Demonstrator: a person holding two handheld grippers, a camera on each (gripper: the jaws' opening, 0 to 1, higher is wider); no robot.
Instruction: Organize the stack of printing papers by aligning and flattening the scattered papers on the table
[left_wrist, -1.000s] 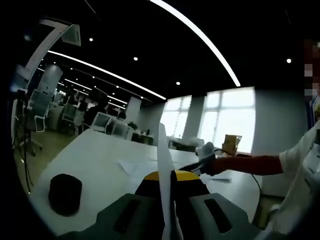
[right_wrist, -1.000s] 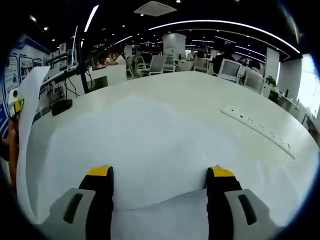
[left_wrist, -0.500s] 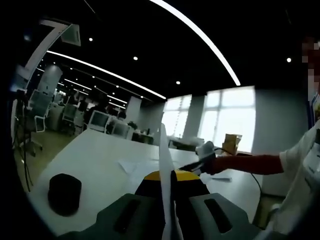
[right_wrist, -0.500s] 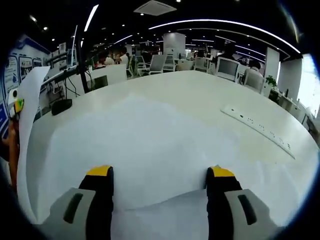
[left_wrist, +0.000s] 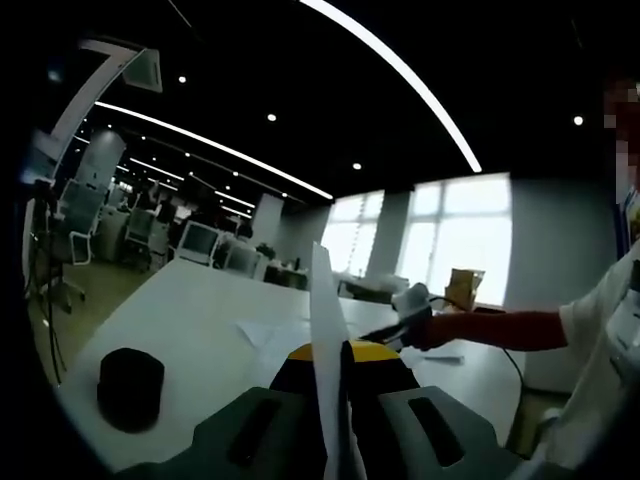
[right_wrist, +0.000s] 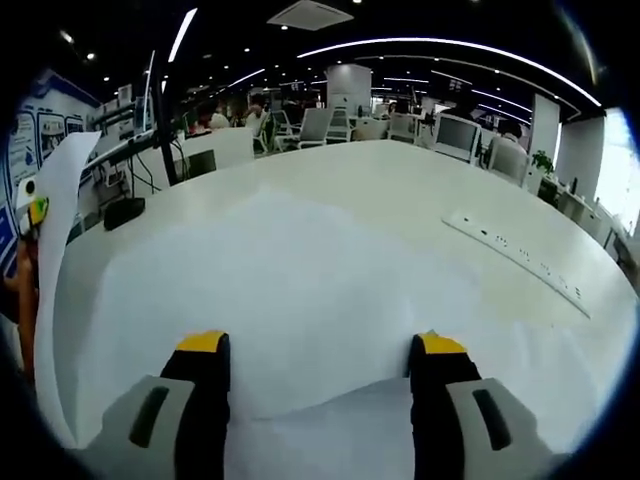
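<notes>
— What is the left claw (left_wrist: 335, 352) doing?

— Its jaws are pinched on a sheet of paper (left_wrist: 326, 330) that stands upright on edge, rising toward 12 o'clock. A black round object (left_wrist: 130, 387) sits on the white desk (left_wrist: 190, 310) at 9 o'clock.

— And the right claw (right_wrist: 320, 345)?

— Jaws wide apart, holding nothing, over the spread papers (right_wrist: 300, 290) lying flat on the desk. A white power strip (right_wrist: 515, 258) lies at 2 o'clock; the lifted sheet curls up at 9 o'clock.

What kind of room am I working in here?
Most likely a large open-plan office. The right gripper view shows office chairs and a monitor beyond the big white table, with a power strip on it. Long strip lights run across the dark ceiling.
</notes>
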